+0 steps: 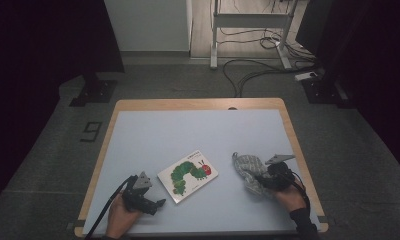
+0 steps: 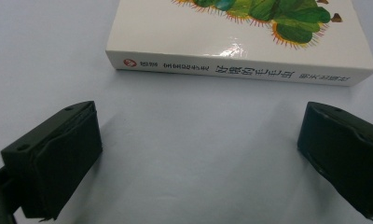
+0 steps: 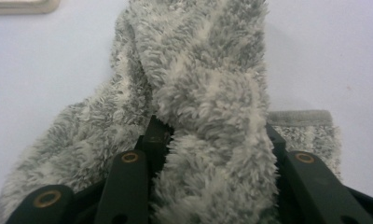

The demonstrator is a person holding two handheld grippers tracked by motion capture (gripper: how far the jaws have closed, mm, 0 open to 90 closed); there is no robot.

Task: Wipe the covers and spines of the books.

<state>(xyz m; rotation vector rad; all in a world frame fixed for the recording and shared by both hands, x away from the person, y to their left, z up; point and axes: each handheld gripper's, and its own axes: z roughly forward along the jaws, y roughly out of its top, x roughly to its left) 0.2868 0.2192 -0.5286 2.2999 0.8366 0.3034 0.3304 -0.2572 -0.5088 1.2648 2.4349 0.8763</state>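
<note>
A white picture book (image 1: 188, 175) with a green caterpillar on its cover lies flat near the front middle of the pale blue table (image 1: 188, 130). My left gripper (image 1: 160, 203) rests just left of it, open. In the left gripper view the book's spine (image 2: 240, 70) lies a short way beyond the left gripper (image 2: 198, 154), with bare table between the black fingers (image 2: 58, 158). A fuzzy grey and white sock (image 1: 248, 170) lies at the front right. The right gripper (image 1: 262, 178) is shut on it. Up close, the sock's pile (image 3: 212, 93) bulges between the right gripper (image 3: 212, 135) jaws.
The table has a wooden rim (image 1: 198, 103). Beyond it on the floor are a white desk frame (image 1: 248, 30), loose cables (image 1: 253, 70) and dark stand bases (image 1: 90, 92) at both sides. A pale flat corner (image 3: 21, 5) shows at the far left of the right gripper view.
</note>
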